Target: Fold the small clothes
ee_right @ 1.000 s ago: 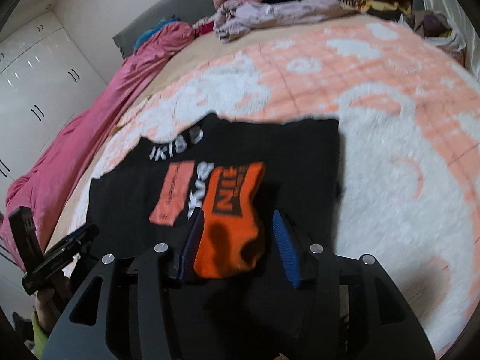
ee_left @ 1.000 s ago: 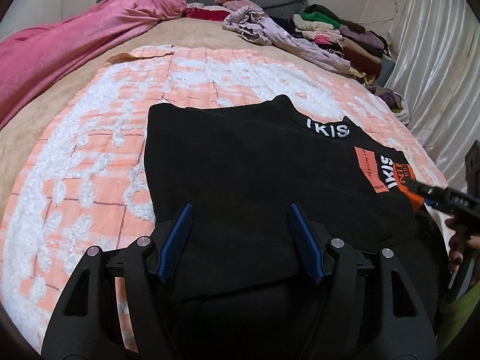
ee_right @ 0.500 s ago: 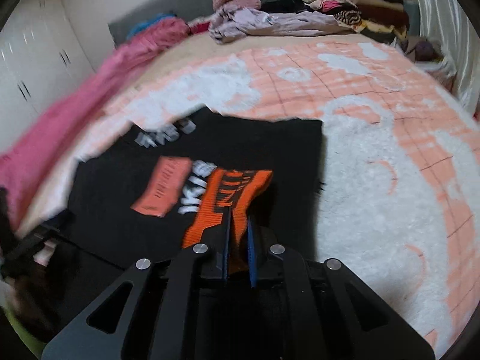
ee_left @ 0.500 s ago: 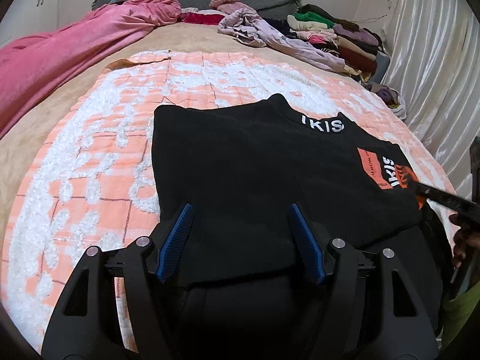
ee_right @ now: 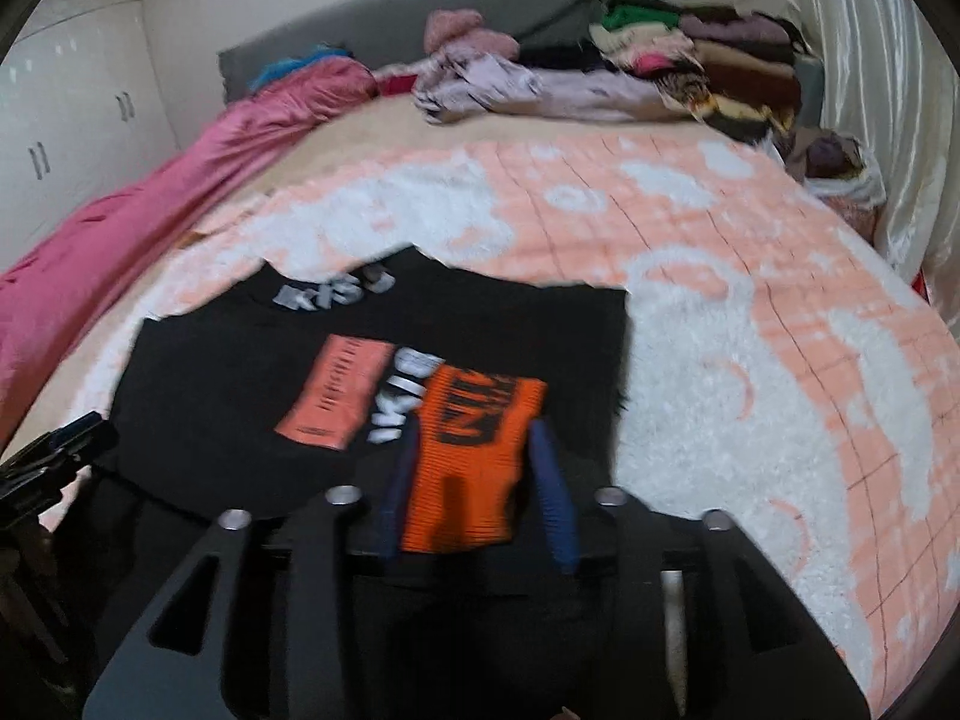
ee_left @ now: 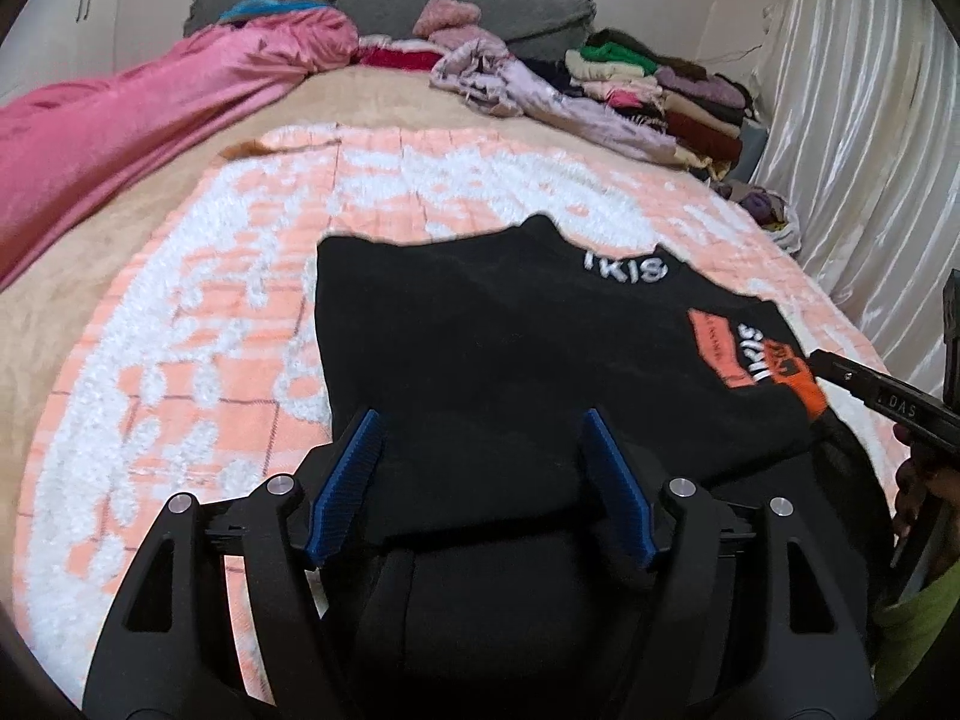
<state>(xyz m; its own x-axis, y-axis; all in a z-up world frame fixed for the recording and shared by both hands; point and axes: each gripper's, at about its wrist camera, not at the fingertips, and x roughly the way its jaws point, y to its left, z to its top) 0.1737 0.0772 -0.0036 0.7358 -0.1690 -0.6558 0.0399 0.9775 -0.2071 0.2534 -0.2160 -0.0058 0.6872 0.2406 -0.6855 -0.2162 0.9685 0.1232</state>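
Left wrist view: low and close over the near hem of the black shirt [ee_left: 480,348], looking forward and downward between the left gripper [ee_left: 480,480] fingers. Right wrist view: same pitch behind the right gripper [ee_right: 480,480], near the orange cuff [ee_right: 474,456]. Both share the shirt and the clothes pile [ee_left: 654,90].

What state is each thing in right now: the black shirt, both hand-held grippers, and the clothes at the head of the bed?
Black shirt: spread flat on the blanket, near edge between both grippers.
Left hand-held gripper: open, straddling the hem.
Right hand-held gripper: open, just been opening, orange print between the pads.
Clothes stack: folded, piled.
Lilac garment: crumpled, unfolded.
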